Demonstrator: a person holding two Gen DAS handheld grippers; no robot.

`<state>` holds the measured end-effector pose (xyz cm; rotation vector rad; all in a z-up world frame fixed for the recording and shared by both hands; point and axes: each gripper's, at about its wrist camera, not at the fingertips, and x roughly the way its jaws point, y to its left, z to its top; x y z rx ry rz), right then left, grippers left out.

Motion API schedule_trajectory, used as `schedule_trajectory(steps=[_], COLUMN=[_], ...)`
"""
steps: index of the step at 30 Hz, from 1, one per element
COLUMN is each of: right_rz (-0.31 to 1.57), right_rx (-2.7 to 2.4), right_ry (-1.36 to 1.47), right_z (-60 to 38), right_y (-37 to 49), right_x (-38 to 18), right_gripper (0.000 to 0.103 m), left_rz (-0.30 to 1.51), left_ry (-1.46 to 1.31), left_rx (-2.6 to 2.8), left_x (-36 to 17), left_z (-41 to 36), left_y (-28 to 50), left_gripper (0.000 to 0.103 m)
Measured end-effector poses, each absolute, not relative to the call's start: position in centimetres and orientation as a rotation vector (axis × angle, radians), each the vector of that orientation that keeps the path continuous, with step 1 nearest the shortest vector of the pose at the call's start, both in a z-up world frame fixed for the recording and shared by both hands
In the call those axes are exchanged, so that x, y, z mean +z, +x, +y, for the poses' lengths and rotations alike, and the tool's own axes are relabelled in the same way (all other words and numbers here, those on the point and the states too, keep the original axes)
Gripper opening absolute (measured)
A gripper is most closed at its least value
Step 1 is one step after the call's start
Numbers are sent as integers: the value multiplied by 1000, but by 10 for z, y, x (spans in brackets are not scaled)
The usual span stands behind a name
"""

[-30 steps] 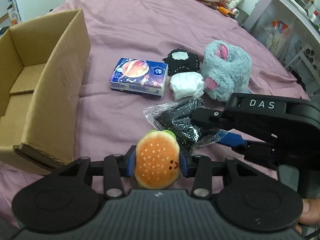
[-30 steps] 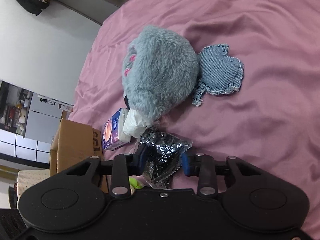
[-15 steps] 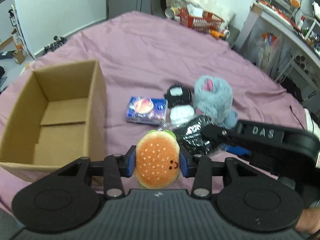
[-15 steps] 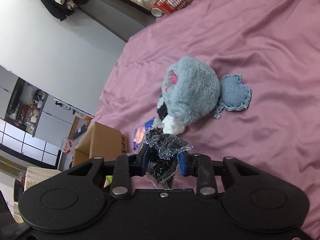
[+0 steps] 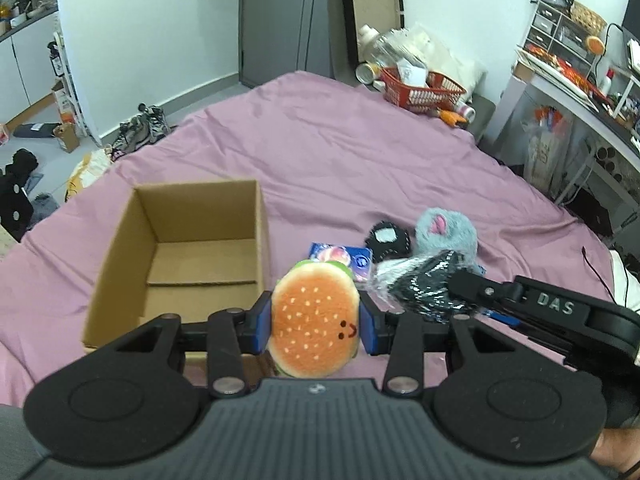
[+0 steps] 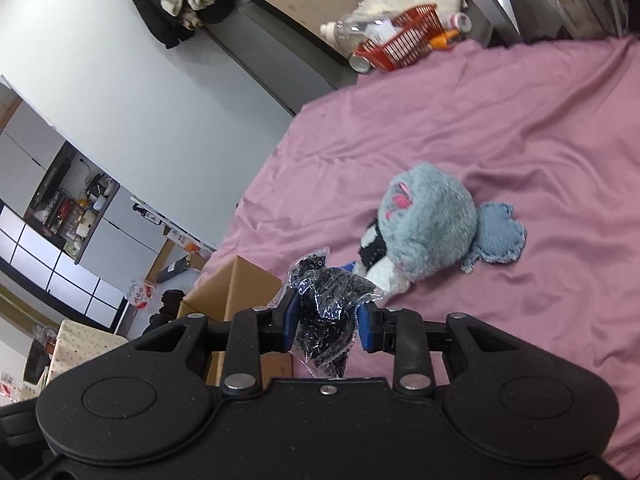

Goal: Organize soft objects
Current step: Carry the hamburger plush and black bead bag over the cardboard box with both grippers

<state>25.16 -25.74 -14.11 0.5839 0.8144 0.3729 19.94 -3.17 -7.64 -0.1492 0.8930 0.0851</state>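
Burger plush (image 5: 314, 320) squeezed mid-body in left gripper (image 5: 316, 322), raised just right of open cardboard box (image 5: 192, 256); looks light, squashy. Right gripper (image 6: 326, 322) pinches crinkly plastic bag (image 6: 328, 312) – likely slippery, best gripped at bunched middle

The orange plush burger toy (image 5: 313, 322) looks soft and matt, with a fine napped pile. The crinkled clear plastic bag of black fabric (image 6: 326, 312) is glossy. The open brown cardboard box (image 5: 120, 248) is dull, smooth paperboard. The fluffy grey plush toy (image 6: 430, 226) has long shaggy fur; the blue denim patch (image 6: 498, 238) is coarse-woven with frayed edges. The mauve bedsheet (image 5: 340, 160) is smooth, creased cloth.
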Motion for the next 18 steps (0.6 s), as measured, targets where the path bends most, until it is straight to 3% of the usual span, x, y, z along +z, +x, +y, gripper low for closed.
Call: schedule_trajectory(steps=[18], right_rz=[677], right_rx=[412], right_ry=[522], right_z=[-207], right_y=[239], right_x=[-110], right_gripper=[29], left_rz=[858], left_ry=[-181], left_rx=[154], left_x=[-69], left_z=[35], left_y=[205], left_gripper=[42])
